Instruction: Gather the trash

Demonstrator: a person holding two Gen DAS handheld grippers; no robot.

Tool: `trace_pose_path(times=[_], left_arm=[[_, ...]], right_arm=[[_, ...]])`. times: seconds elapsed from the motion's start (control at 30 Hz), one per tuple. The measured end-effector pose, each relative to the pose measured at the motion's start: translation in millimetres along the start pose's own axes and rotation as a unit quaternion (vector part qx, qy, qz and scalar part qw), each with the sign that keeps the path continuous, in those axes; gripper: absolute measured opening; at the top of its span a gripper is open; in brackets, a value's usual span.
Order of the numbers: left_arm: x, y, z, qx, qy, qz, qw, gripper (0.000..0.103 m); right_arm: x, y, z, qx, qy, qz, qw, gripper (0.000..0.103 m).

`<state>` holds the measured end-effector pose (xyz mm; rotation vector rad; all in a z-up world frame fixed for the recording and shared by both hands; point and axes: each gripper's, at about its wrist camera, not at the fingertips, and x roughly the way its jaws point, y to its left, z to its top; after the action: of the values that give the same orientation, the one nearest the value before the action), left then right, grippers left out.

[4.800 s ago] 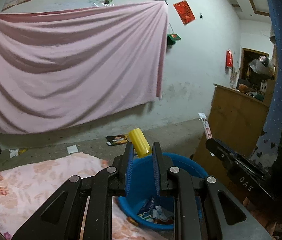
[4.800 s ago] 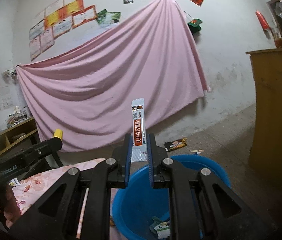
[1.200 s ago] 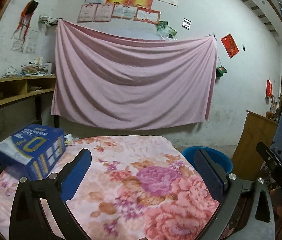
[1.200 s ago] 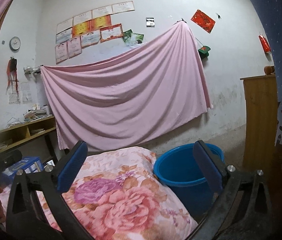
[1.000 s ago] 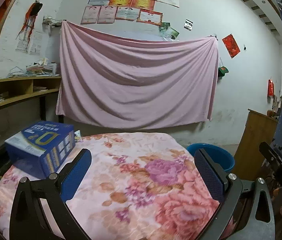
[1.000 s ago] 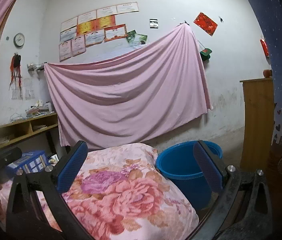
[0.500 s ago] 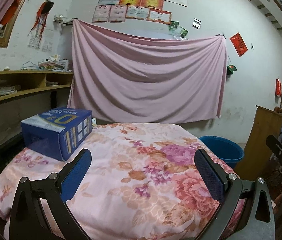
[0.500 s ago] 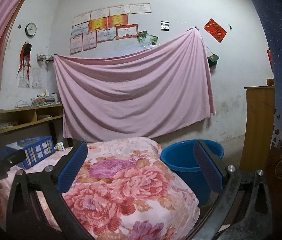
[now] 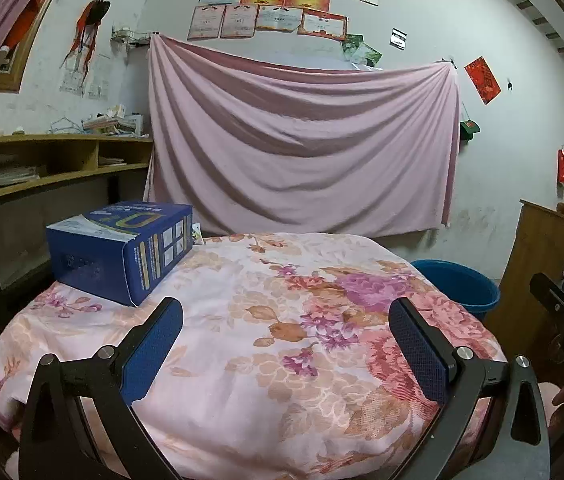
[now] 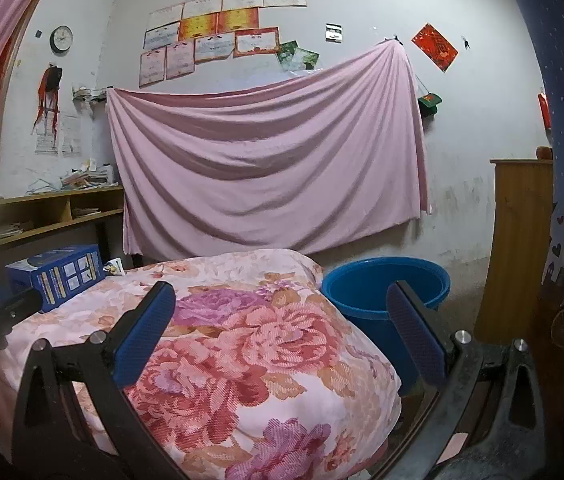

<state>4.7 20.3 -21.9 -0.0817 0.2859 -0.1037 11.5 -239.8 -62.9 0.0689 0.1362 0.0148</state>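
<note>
A: Left wrist view?
B: Left hand-held gripper [image 9: 286,344] spread wide, nothing between its blue pads [image 9: 153,350]. It sits over the near edge of the floral-cloth table [image 9: 241,320]. Blue box [image 9: 121,250] rests on the cloth at 10 o'clock. Blue bucket [image 9: 456,286] stands past the table's far right edge, 2 o'clock, mostly hidden by the cloth. Other gripper's black body pokes in at 3 o'clock. Pink sheet [image 9: 302,148] hangs on the wall at 12.

A: Right wrist view?
B: Right hand-held gripper [image 10: 282,330] likewise released, empty. Bucket [image 10: 362,292] at 1 o'clock, on the floor just beside the table [image 10: 249,344]; right finger overlaps its rim. Bucket's contents cannot be made out. Box [image 10: 57,272] at 9 o'clock on the cloth, a small packet [image 10: 113,268] just beside it. Wooden cabinet [image 10: 518,240] at 3 o'clock.
</note>
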Motion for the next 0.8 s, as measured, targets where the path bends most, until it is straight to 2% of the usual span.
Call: trace_pose_path(times=[0.33, 0.8], left_arm=[[5, -1, -7, 0.007, 0.004, 0.0, 1.0, 0.101], [7, -4, -11, 0.003, 0.004, 0.004, 1.0, 0.101]], right_arm=[[9, -1, -4, 0.005, 0.021, 0.003, 1.0, 0.103], [10, 1, -5, 0.002, 0.022, 0.003, 1.0, 0.103]])
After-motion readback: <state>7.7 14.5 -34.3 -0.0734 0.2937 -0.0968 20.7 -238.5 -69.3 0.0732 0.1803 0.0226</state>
